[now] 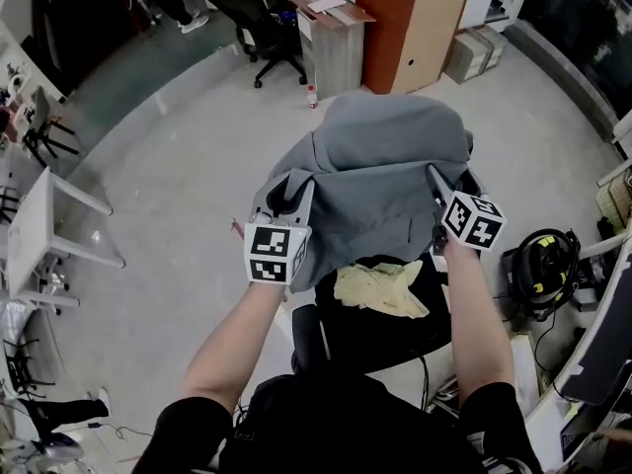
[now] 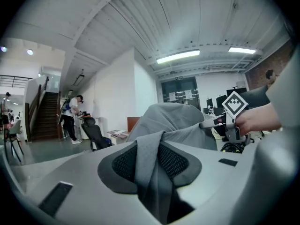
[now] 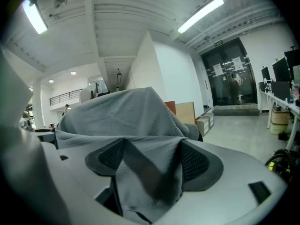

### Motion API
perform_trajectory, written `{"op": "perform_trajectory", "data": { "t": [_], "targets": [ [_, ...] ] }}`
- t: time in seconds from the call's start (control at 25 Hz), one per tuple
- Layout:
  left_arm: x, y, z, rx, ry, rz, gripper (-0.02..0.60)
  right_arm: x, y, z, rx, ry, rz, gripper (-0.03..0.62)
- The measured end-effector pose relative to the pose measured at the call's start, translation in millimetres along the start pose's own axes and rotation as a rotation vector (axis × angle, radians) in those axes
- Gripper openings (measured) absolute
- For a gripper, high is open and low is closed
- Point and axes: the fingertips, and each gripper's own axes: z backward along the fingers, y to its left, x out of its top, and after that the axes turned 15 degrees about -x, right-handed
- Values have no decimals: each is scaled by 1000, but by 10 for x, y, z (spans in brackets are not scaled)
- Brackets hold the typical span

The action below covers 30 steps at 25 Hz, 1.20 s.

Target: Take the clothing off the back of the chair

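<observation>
Plainly, both grippers were at the grey clothing [image 1: 390,166], which lay draped over the back of the black chair [image 1: 395,336], rising ahead of both sets of fingers and spreading back to reach them. The left gripper [image 1: 284,194] met the garment's left edge and the right gripper [image 1: 435,178] its right edge. The two were well apart, with the bulk of the cloth between them.

In the left gripper view the fingers [image 2: 123,164] stood a little apart, their mesh faces showing on either side of a narrow fold of the grey cloth. The fold ran down the gap between them and lay there loosely, not pinched flat. Beyond those fingers the garment rose in a rounded hump over the chair back, and to the right of the hump the right gripper's marker cube showed.

In the right gripper view the fingers [image 3: 197,162] stood wide apart. A slack sag of the same cloth hung across the gap from one to the other, unclamped, with the hump directly ahead.

Behind and below both pairs of fingers, nearer the person, a pale yellow cloth [image 1: 380,286] lay crumpled on the chair's seat, just under the garment's lower hem. Far beyond the fingers another black office chair [image 1: 262,23] and a wooden cabinet [image 1: 410,28] stood on the grey floor [image 1: 178,166]. Far off to the left of the left fingers, a person [image 2: 71,118] stood near a staircase [image 2: 47,114].
</observation>
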Motion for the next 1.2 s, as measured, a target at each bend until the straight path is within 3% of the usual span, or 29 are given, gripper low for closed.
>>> {"op": "perform_trajectory", "data": {
  "t": [0.16,0.28,0.36,0.44,0.52,0.6,0.64,0.76,1.04,1.2],
  "targets": [
    [-42,107,37,-28,7,50,216,-23,30,-167,-26,9,8,376],
    [-106,23,14,-110,38,48,285,-108,57,-258,-21,40,0,374],
    [-196,-51,-52,-164,79,39,296,-187,151,-307,5,71,-2,359],
    [-282,-83,-139,-195,112,35,299,-227,250,-307,14,80,1,188],
    [-326,-61,-223,-203,125,49,299,-231,340,-273,24,76,-8,95],
    [-340,-6,-287,-198,128,65,298,-229,399,-231,31,70,-21,50],
    [-345,12,-310,-198,130,64,287,-230,408,-206,31,67,-25,43],
    [-355,-23,-337,-219,132,27,160,-231,369,-77,36,52,-31,34],
    [-392,-96,-249,-210,155,-38,114,-25,328,336,98,-32,-55,29],
    [-416,-117,-54,-226,157,-42,12,151,533,671,161,-99,-60,28]
  ]
}}
